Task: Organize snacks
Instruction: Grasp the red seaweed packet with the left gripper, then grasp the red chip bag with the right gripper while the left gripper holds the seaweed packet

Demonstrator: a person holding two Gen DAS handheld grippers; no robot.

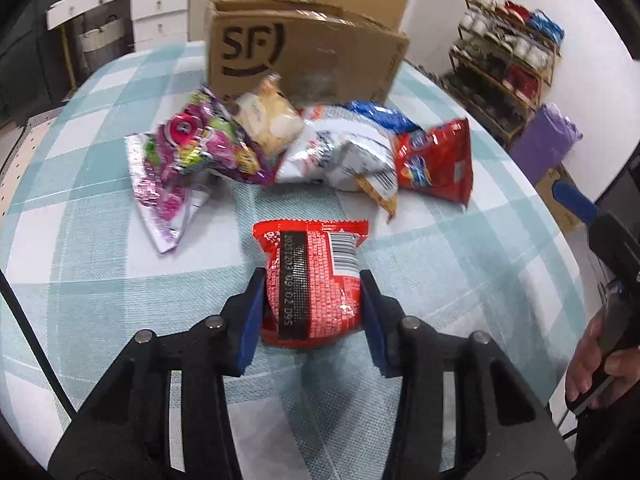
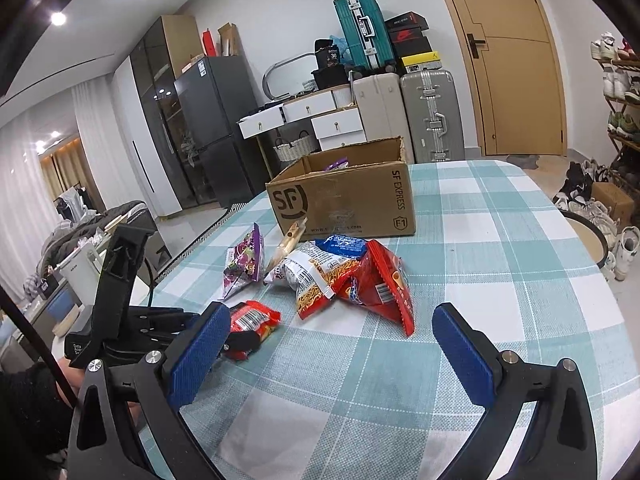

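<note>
Your left gripper [image 1: 312, 304] sits closest to its lens at 6 o'clock, its blue-padded fingers [image 1: 248, 320] clamped on both sides of a small red foil snack packet [image 1: 316, 280] with a white barcode label, which lies on the teal-and-white checked tablecloth [image 1: 460, 272]. Beyond it, toward 12 o'clock, a loose heap of snack bags rests: a purple foil bag [image 1: 188, 152] at 11, a white noodle-snack bag [image 1: 340, 148] in the middle, a red crisp bag [image 1: 436, 164] at 1. Behind them stands the open brown cardboard box [image 1: 304, 52] printed SF. Your right gripper [image 2: 332, 348] hovers above bare cloth with its blue pads [image 2: 464, 352] spread wide apart, gripping nothing; the heap lies at its 12 o'clock.
</note>
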